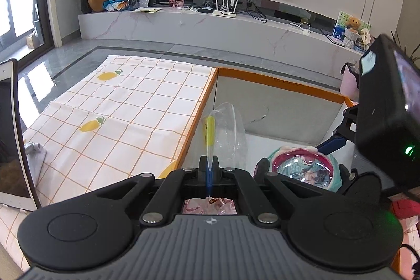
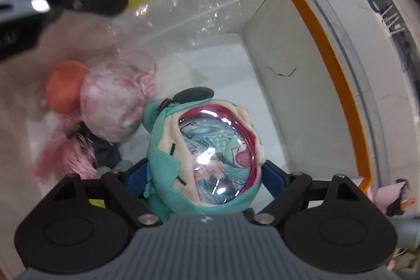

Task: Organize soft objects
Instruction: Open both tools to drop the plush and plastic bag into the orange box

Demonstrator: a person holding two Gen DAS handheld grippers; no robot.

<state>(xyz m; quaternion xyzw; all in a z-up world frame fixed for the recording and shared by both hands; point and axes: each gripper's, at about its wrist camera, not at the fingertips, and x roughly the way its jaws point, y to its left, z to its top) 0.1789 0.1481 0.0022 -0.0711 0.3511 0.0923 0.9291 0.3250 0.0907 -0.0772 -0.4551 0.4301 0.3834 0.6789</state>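
Note:
My left gripper (image 1: 209, 162) is shut on the edge of a clear plastic bag (image 1: 225, 130) with a yellow label, held over the orange-rimmed box (image 1: 283, 82). In the right wrist view the bag (image 2: 168, 17) hangs down with a pink-haired plush doll (image 2: 110, 112) inside it. My right gripper (image 2: 204, 175) is shut on a teal round plush (image 2: 207, 156) with a shiny picture face, held inside the box (image 2: 338, 85). That plush also shows in the left wrist view (image 1: 307, 167), right of my left gripper.
The box sits on a checked tablecloth with lemon prints (image 1: 118, 106). A tablet (image 1: 10, 138) stands at the left edge. A marble TV bench (image 1: 210, 28) with a router and a small teddy bear (image 1: 353, 24) runs along the back.

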